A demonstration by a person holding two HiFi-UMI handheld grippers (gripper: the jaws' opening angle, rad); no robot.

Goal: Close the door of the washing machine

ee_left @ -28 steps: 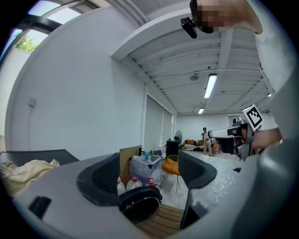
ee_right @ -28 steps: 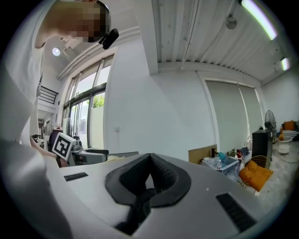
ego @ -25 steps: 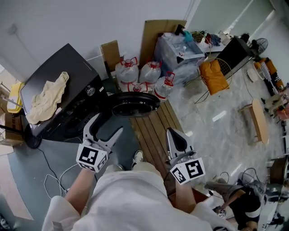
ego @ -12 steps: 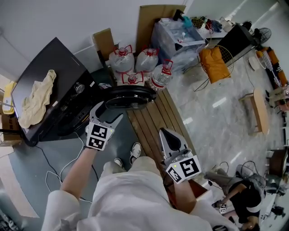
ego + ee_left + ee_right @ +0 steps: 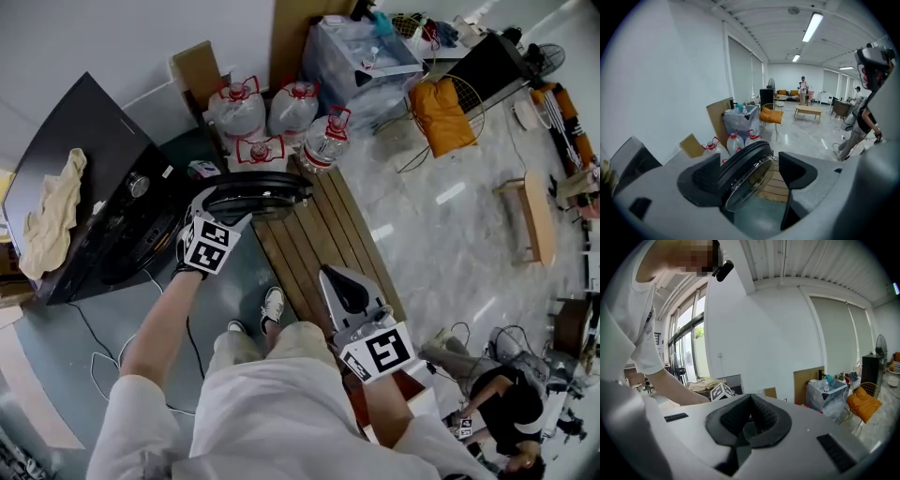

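Observation:
The black washing machine (image 5: 89,178) stands at the left of the head view, and its round door (image 5: 267,192) swings out to the right, open. My left gripper (image 5: 220,204) is at the door's near rim. In the left gripper view the door (image 5: 745,171) sits between the open jaws of the left gripper (image 5: 750,177), close against the left pad (image 5: 701,180) and with a gap to the right one. My right gripper (image 5: 349,292) hangs low over the wooden slats, away from the machine. In its own view the right gripper (image 5: 749,425) is shut with nothing in it.
A cream cloth (image 5: 52,211) lies on top of the machine. Water jugs (image 5: 239,108), a cardboard sheet and a clear plastic box (image 5: 361,61) stand behind the door. A wooden slatted board (image 5: 323,234) lies on the floor to the right. A cable (image 5: 103,366) runs across the grey floor.
My left gripper has moved forward to the door, and its jaws now straddle the door's rim. The right gripper has stayed low and shut.

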